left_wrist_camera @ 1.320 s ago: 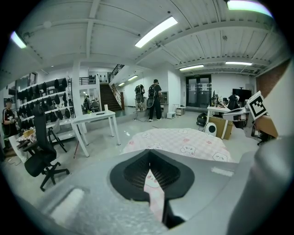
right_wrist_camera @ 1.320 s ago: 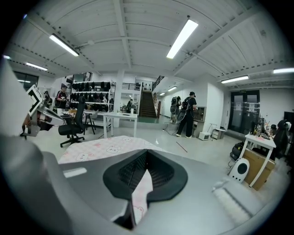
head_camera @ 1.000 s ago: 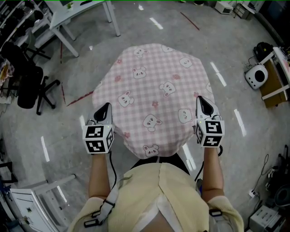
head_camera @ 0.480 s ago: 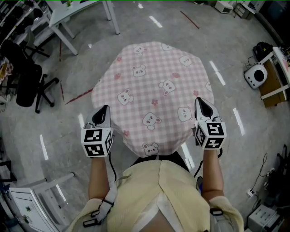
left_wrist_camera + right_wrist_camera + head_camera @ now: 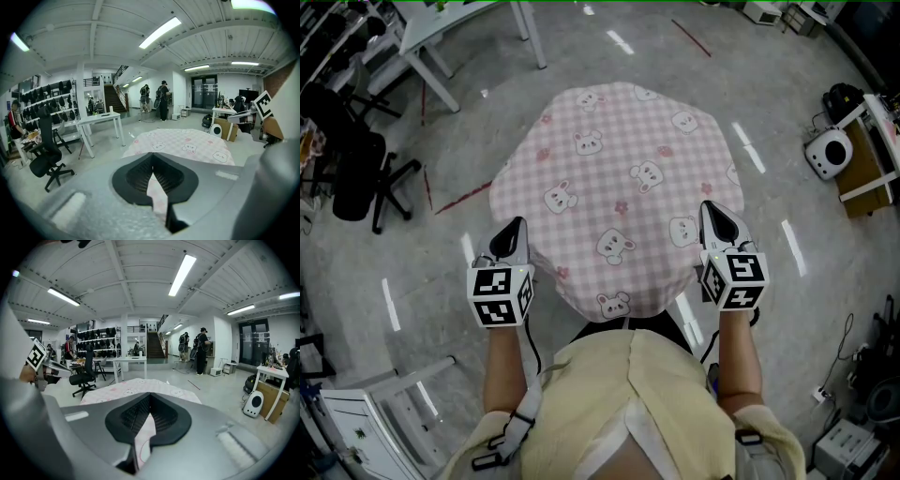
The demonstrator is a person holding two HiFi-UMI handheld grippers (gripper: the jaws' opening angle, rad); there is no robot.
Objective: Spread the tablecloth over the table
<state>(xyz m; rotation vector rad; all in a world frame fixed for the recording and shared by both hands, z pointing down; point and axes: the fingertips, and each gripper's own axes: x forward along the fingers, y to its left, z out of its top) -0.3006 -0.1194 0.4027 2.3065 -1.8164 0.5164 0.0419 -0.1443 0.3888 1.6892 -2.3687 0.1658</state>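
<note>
The pink checked tablecloth (image 5: 619, 187) lies spread flat, edges drooping; the left tool (image 5: 517, 225) is clamped on its near-left edge, the right tool (image 5: 711, 208) on its near-right edge; glossy grey floor (image 5: 412, 272) surrounds it; a white bench (image 5: 459, 33) and a black chair (image 5: 356, 178) stand beyond its far-left side.
</note>
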